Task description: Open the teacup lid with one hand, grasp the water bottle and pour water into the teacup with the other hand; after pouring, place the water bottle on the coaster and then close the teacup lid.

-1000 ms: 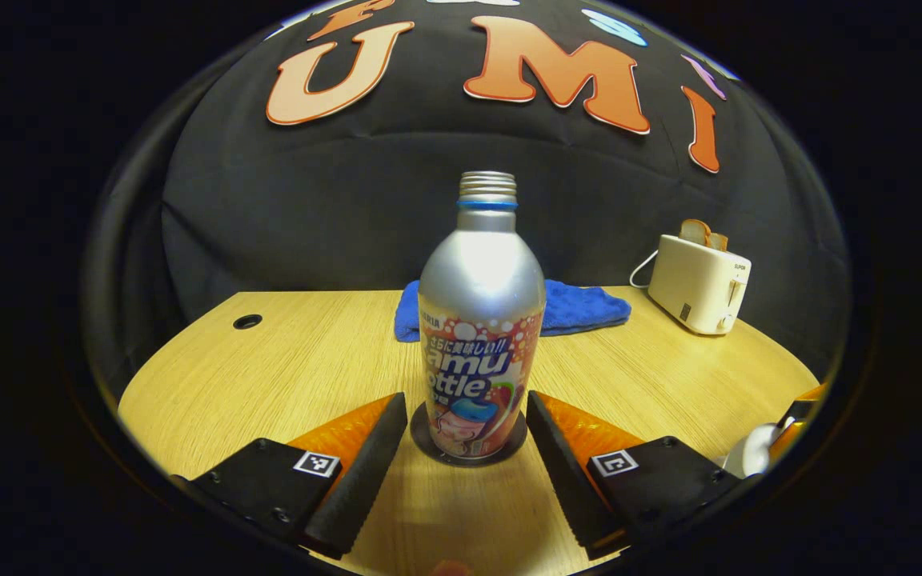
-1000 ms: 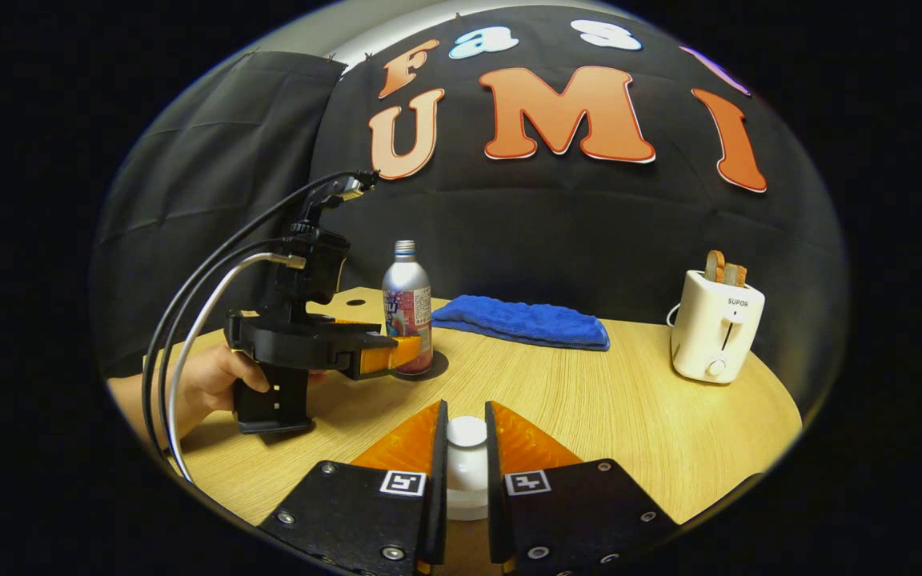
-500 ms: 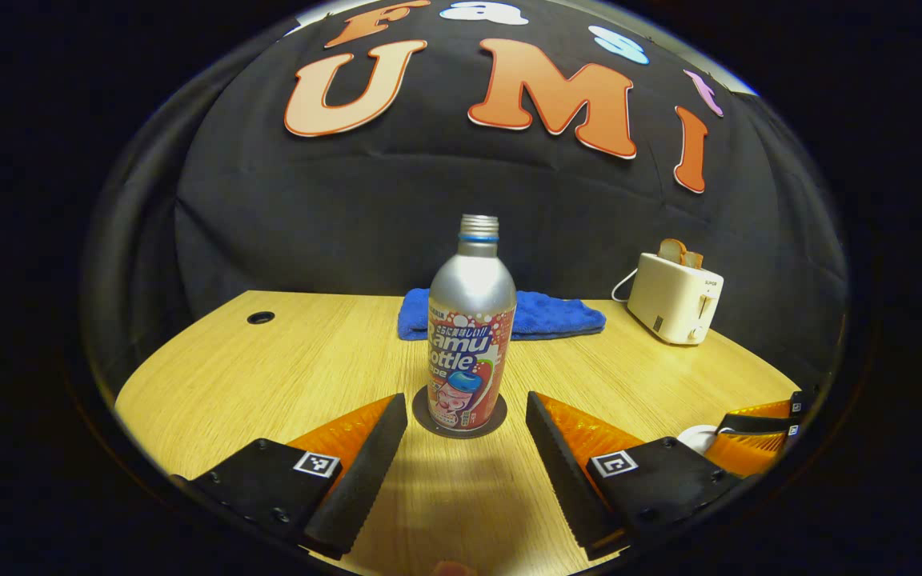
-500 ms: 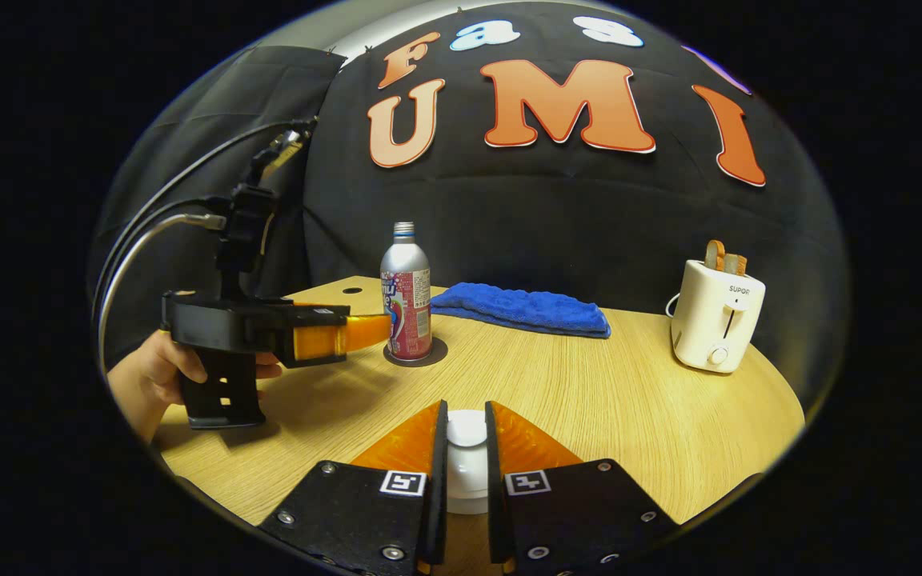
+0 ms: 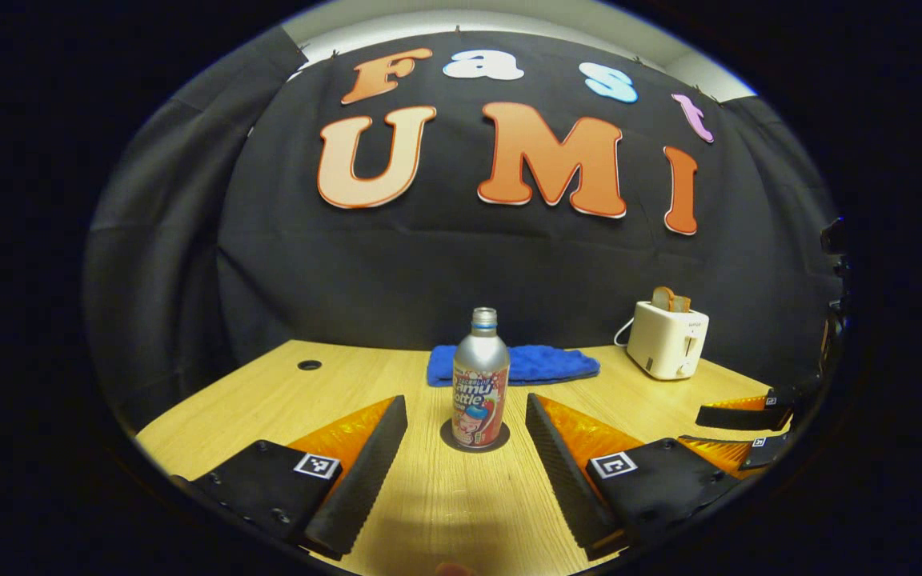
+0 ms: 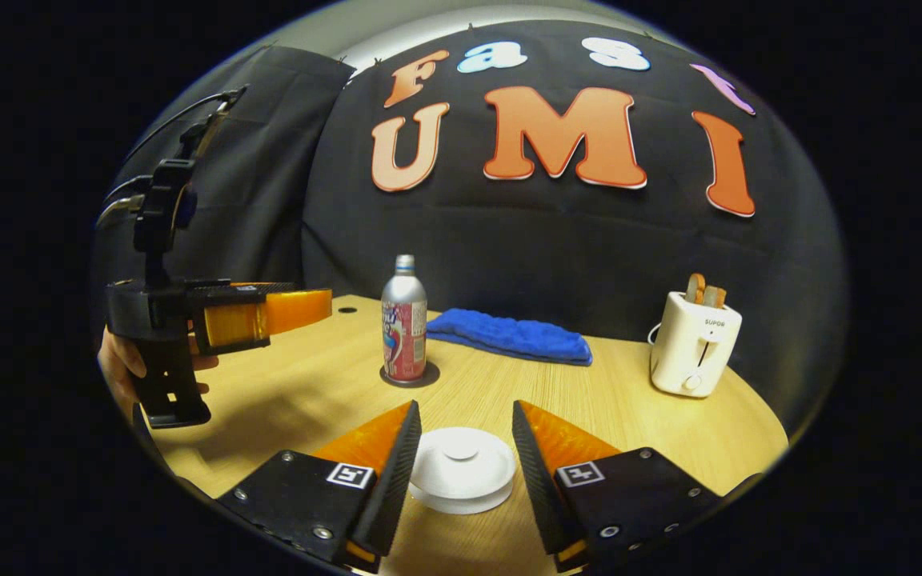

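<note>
A silver aluminium water bottle (image 5: 480,378) with a blue neck ring and a red, white and blue printed label stands on a dark round coaster (image 5: 475,438) atop a pale, wood-grain table (image 5: 269,392). A white round teacup lid (image 6: 462,468) lies on the same light surface. Both the left gripper (image 5: 465,468) and the right gripper (image 6: 461,472) have translucent orange fingers, black ribbed pads and black bodies carrying black-and-white square markers. Behind lie a bright blue folded towel (image 5: 545,364) and a cream-white toaster (image 5: 667,340) with brown toast.
</note>
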### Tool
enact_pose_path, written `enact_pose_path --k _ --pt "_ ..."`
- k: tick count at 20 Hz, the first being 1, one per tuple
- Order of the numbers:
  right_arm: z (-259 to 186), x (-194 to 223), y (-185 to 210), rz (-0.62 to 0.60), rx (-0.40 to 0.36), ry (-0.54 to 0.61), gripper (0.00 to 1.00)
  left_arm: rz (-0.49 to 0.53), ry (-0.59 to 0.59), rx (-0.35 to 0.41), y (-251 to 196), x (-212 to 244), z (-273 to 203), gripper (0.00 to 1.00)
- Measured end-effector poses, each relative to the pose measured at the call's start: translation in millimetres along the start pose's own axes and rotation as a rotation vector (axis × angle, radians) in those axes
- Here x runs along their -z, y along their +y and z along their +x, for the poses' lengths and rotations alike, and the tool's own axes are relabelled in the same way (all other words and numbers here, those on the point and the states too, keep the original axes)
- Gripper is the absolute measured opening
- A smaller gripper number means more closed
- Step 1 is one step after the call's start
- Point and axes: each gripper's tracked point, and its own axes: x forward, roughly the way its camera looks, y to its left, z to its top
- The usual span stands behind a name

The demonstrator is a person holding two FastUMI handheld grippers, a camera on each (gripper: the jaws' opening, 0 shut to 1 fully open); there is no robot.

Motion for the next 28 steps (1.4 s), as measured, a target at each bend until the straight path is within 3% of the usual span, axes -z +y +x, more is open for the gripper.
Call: enact_pose_path --k 2,4,6,11,12,14,15,16,17,18,28 --pt "-13 -23 -8 -0.014 0.027 -0.061 0.79 0.01 -0.05 -0.018 1 -19 -18 0.98" --pt "-27 -43 -14 -0.023 0.053 -0.115 0.84 0.021 -0.092 -0.04 2 -36 -35 0.94" --pt "-41 -62 -22 -0.029 0.077 -0.16 0.87 0.036 -0.137 -0.048 1 -52 -52 0.98" --pt "-75 -105 -44 -0.048 0.143 -0.253 0.89 0.037 -0.218 -0.047 -6 -83 -85 1.0" --pt "-81 -111 -48 -0.048 0.155 -0.264 0.9 0.032 -0.223 -0.049 -6 -87 -90 0.94" --pt "-92 -120 -55 -0.04 0.174 -0.285 0.9 0.031 -0.225 -0.06 -7 -91 -99 0.94" --pt "-98 -123 -57 -0.035 0.179 -0.298 0.9 0.028 -0.233 -0.064 -7 -91 -101 1.0" --pt "-103 -126 -58 -0.031 0.183 -0.31 0.9 0.022 -0.244 -0.066 -8 -91 -106 1.0" --pt "-107 -127 -61 -0.027 0.187 -0.318 0.9 0.017 -0.249 -0.065 -11 -90 -110 0.94" --pt "-111 -127 -62 -0.025 0.19 -0.324 0.9 0.021 -0.254 -0.07 -11 -89 -115 1.0" --pt "-129 -129 -65 -0.026 0.192 -0.315 0.9 0.022 -0.267 -0.125 -8 -85 -139 1.0"
